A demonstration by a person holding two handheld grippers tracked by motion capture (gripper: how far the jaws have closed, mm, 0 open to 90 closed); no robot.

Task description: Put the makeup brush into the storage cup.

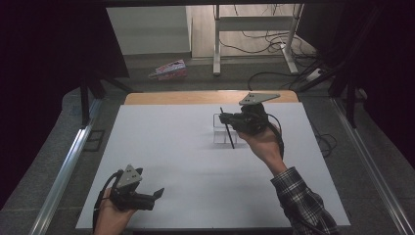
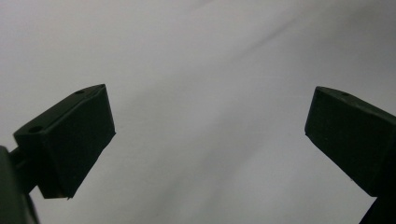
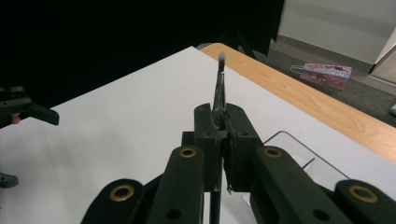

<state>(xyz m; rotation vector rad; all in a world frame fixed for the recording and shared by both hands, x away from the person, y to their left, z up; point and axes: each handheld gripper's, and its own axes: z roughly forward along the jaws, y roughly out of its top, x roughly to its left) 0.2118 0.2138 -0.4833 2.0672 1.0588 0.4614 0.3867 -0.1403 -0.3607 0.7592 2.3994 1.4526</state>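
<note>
One slim, light, stiff makeup brush [image 3: 220,86] (likely slippery) is pinched mid-handle by the right hand-held gripper [image 3: 220,140] above the clear organizer [image 1: 222,133] on the desk [image 1: 171,147], the left hand-held gripper [image 2: 205,135] spread empty.

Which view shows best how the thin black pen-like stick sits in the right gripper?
The right gripper view: the thin black stick stands clamped between the shut jaws of the right gripper, its tip pointing away. The high view shows the stick smaller, slanting over a clear plastic tray. The left gripper view looks at white tabletop.
</note>
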